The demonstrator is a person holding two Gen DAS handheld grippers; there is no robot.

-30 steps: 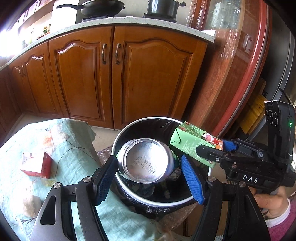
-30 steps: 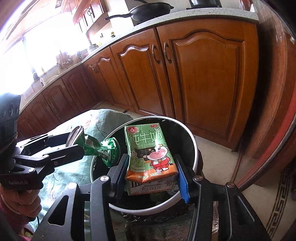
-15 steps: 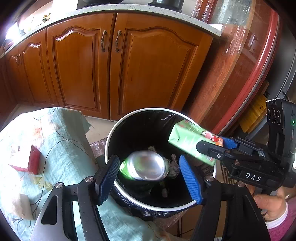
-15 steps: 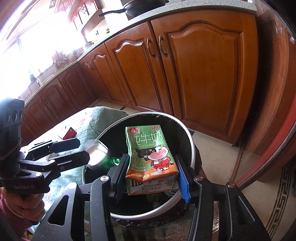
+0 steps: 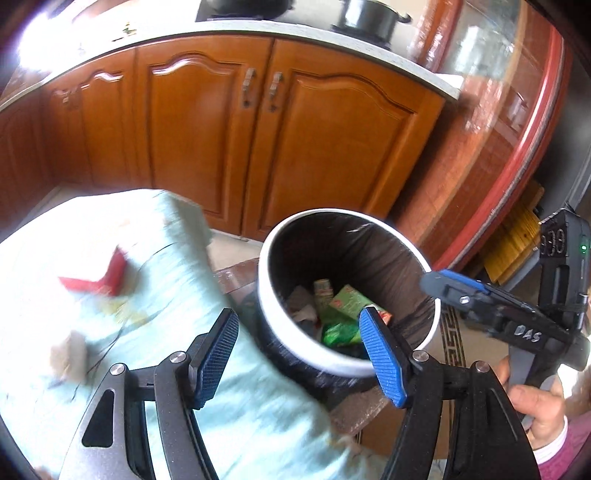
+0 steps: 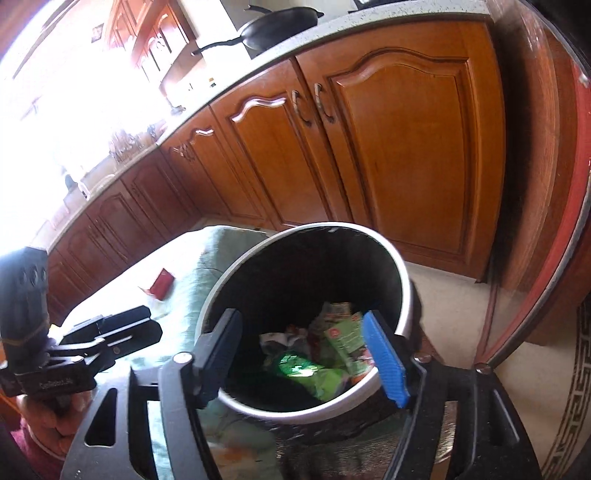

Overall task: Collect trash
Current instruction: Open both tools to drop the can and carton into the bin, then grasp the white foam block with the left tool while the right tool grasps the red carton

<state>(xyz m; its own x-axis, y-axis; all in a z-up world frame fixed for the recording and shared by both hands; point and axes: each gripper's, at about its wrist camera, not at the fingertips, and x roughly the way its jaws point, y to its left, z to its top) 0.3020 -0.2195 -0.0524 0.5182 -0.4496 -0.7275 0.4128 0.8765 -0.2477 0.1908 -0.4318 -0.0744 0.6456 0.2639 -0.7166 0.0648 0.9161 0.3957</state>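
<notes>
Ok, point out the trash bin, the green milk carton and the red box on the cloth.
trash bin (image 5: 343, 363): left wrist view, on its white front rim.
green milk carton (image 6: 345, 338): right wrist view, on its upper green face, inside the bin.
red box (image 6: 162, 282): right wrist view, on its red side.

cabinets (image 5: 207, 122): brown wooden doors, metal handles
bench (image 6: 369, 22): speckled pale top above cabinets
floor (image 6: 436, 280): pale
light: bright glare, upper left corner

In the left wrist view, motion blur smears the red box (image 5: 96, 279) and cloth (image 5: 155, 295) at left. The bin (image 5: 343, 365) wall hides much of its trash (image 5: 338, 314); the pot (image 5: 369, 16) is cropped at top.
</notes>
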